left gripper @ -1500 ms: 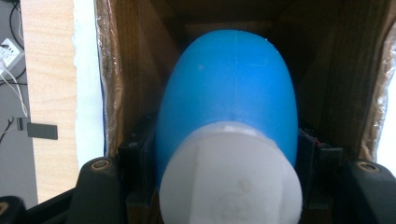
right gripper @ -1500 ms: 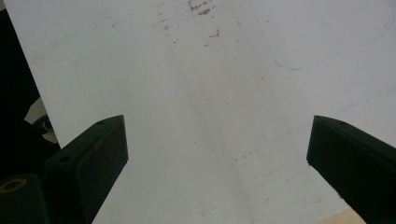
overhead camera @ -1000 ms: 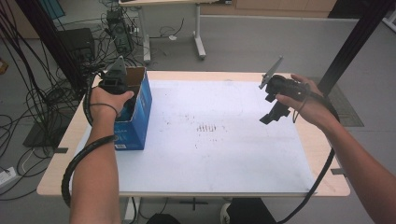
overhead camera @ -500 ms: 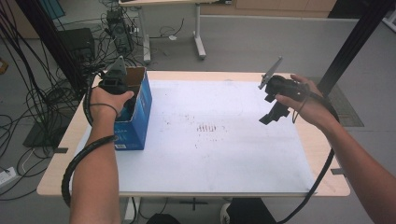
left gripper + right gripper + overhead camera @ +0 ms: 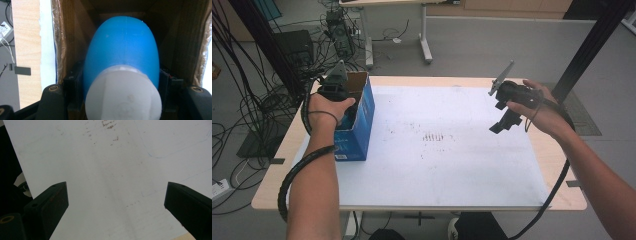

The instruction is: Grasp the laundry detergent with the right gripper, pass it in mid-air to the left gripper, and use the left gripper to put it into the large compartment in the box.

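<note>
Blue bottle (image 5: pixel 122 50) clamped in left gripper (image 5: pixel 343 102), down inside cardboard box (image 5: pixel 362 120); right gripper (image 5: pixel 116 205) open.

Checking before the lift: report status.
Left hand-held gripper shut on blue bottle inside box. Right hand-held gripper open over table. Nothing blocking.

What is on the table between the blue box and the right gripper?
Nothing stands there. In the high view, between the blue box and the right gripper there is bare white sheet with some small dark marks.
</note>
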A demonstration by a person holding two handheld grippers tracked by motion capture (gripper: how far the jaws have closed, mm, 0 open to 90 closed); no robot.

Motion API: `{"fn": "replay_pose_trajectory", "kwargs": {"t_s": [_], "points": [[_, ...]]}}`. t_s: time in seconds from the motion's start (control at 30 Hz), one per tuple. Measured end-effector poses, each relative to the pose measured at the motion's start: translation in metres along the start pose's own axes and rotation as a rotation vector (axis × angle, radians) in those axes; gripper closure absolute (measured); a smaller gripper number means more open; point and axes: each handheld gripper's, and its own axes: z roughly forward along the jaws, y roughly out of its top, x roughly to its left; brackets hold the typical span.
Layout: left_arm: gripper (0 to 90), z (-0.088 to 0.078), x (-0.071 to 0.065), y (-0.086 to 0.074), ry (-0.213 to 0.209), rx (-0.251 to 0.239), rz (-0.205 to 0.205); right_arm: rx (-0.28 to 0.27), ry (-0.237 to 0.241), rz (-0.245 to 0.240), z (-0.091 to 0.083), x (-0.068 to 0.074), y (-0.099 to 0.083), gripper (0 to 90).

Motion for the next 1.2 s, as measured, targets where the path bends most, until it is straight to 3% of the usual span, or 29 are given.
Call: {"fn": "replay_pose_trajectory", "kwargs": {"t_s": [1.2], "points": [[36.4, -0.0002, -0.0021, -0.0003, 0.008, 0.001, 0.004, -0.008, 0.001, 0.0, -0.0017, -0.0015, -0.0011, 5.3]]}}
